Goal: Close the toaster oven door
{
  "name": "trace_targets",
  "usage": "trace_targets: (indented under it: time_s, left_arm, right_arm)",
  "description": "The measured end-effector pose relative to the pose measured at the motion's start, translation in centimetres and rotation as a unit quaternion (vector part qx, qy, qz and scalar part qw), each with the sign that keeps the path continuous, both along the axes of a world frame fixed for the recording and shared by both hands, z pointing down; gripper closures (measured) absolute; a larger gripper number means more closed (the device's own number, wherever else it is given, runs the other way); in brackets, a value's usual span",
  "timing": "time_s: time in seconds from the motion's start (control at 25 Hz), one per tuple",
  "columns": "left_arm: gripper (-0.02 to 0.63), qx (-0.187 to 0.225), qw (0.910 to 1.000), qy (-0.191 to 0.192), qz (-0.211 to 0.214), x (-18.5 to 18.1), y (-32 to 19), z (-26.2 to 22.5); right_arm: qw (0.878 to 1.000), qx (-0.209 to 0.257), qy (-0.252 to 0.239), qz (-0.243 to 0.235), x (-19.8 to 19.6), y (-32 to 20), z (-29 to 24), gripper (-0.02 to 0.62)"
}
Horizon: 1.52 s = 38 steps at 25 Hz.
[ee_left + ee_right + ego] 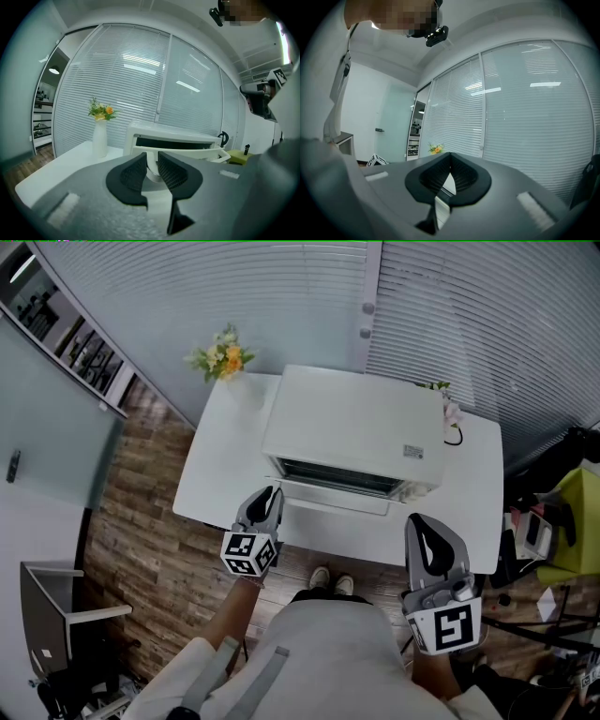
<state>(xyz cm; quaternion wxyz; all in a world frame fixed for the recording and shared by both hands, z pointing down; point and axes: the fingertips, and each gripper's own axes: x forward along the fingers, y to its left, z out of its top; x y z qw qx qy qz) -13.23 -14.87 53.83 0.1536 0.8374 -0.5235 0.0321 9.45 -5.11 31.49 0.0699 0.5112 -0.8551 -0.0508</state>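
A white toaster oven [352,432] stands on a white table [220,474]. Its door [333,495] hangs partly open, tilted out toward me. In the left gripper view the oven [173,135] is straight ahead, with the door's handle bar [187,151] across it. My left gripper [270,495] is at the door's left end. Its jaws [152,166] stand a little apart, with a white part of the door in the gap; contact cannot be told. My right gripper [420,526] hovers off the table's front right with its tips [450,164] together, holding nothing.
A white vase of flowers [220,357] stands at the table's back left corner. A small plant [450,409] and a black cable sit behind the oven's right side. Window blinds run behind the table. A green seat [574,521] and clutter stand at the right, a grey cabinet [47,615] at the left.
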Motion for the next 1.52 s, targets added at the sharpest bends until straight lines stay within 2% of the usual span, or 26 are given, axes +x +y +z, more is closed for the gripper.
trace_targets:
  time_s: [1.52]
  left_arm:
    - [0.520, 0.013, 0.9999, 0.006, 0.002, 0.8, -4.1, -1.5]
  right_arm:
    - [1.000, -0.001, -0.001, 0.009, 0.6, -1.3, 0.0, 0.592]
